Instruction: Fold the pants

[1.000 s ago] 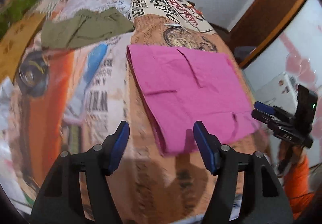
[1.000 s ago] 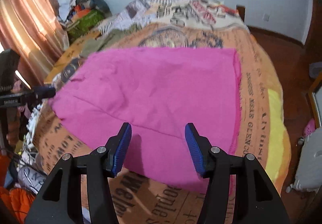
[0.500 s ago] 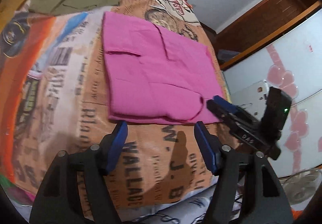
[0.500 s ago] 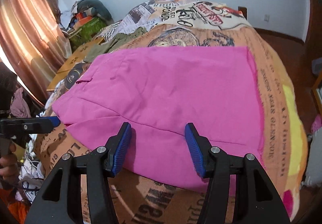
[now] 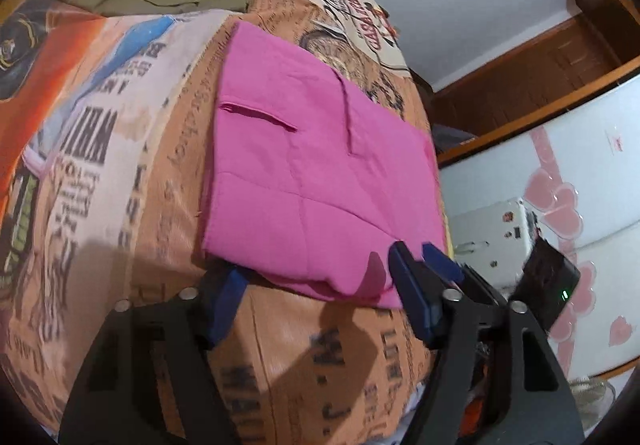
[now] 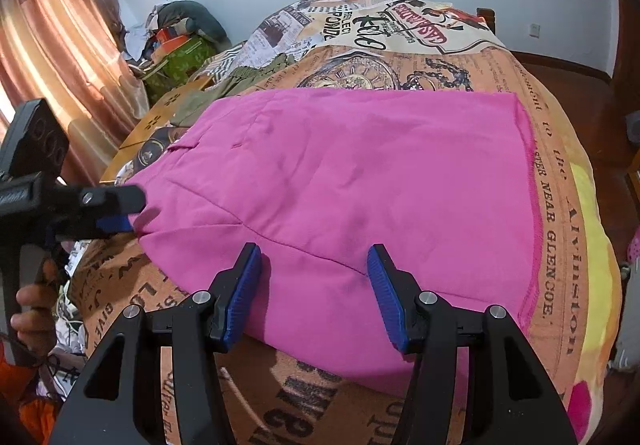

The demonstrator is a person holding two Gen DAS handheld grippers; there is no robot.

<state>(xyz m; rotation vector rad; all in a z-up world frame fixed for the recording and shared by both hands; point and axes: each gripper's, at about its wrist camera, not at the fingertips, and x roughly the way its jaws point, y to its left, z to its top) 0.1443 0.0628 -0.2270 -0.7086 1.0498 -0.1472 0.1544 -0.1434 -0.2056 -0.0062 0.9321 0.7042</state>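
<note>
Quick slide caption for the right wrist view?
Right claw open over the near edge of the folded pink pants on the printed bedspread; left claw at their corner.

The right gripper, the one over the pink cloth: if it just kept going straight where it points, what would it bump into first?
Most likely the pink pants. The right gripper points down at their near edge with its jaws apart, and nothing shows in between. Under the cloth lies the printed bedspread. How near the fingertips are is hard to judge.
</note>
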